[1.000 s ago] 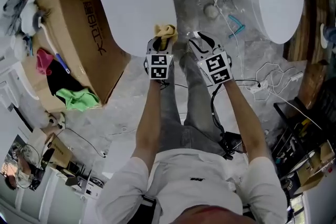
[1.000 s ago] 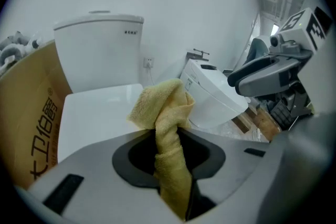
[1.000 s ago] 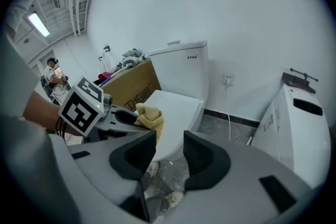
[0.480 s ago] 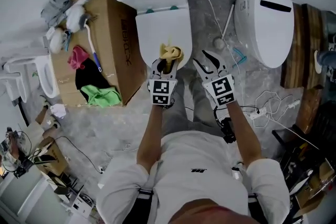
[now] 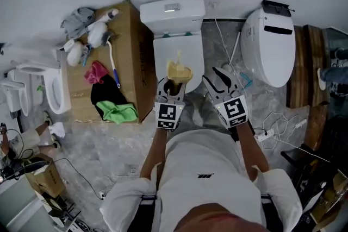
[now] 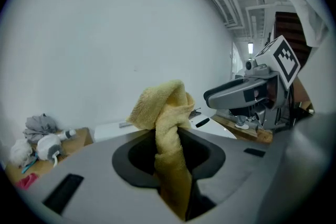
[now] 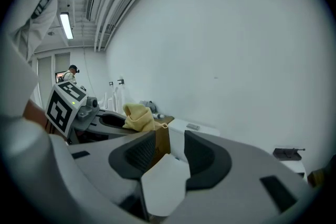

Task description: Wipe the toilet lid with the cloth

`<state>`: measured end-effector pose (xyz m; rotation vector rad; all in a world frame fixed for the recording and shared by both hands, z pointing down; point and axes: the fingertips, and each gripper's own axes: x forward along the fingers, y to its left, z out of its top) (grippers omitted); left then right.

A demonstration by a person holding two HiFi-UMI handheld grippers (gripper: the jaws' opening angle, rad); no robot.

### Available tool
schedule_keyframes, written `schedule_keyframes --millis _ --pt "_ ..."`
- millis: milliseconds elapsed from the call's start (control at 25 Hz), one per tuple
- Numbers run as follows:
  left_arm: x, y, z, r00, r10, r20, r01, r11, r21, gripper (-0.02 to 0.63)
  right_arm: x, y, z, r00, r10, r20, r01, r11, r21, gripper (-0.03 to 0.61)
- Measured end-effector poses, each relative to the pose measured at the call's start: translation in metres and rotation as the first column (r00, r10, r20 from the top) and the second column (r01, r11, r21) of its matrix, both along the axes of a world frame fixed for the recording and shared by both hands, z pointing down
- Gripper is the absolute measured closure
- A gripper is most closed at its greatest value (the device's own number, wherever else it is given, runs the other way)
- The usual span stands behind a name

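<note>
Cloth [image 5: 178, 71]: yellow, bunched, pinched between the closed jaws of the left gripper [image 5: 172, 84], over the front end of the white toilet lid [image 5: 179, 50]; contact not discernible. The right gripper [image 5: 222, 77]: jaws apart, empty, beside the toilet. Cardboard box [image 5: 135, 57]: left of toilet.

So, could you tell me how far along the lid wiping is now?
Done: the yellow cloth is clamped in the left hand-held gripper. In hand: it is held up off the closed toilet lid; the right hand-held gripper is open, empty. Left: the wiping itself.
</note>
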<state>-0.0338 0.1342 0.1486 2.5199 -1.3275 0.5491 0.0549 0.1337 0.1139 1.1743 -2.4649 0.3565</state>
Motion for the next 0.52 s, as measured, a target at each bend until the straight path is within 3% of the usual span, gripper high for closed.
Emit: schedule_keyframes --millis 240,520 --pt "-0.028 -0.013 -0.048 0.999 0.041 -0.020 -0.038 0.993 0.108 0.495 -0.033 -0.007 -0.033 1.000 0.017 0.013 -0.017 0.998 0.052 0.391" --pt "-0.055 -0.027 -0.081 0.998 0.047 -0.039 -0.040 0.986 0.163 0.495 -0.062 -0.016 -0.063 1.000 0.013 0.017 -0.015 0.995 0.100 0.393"
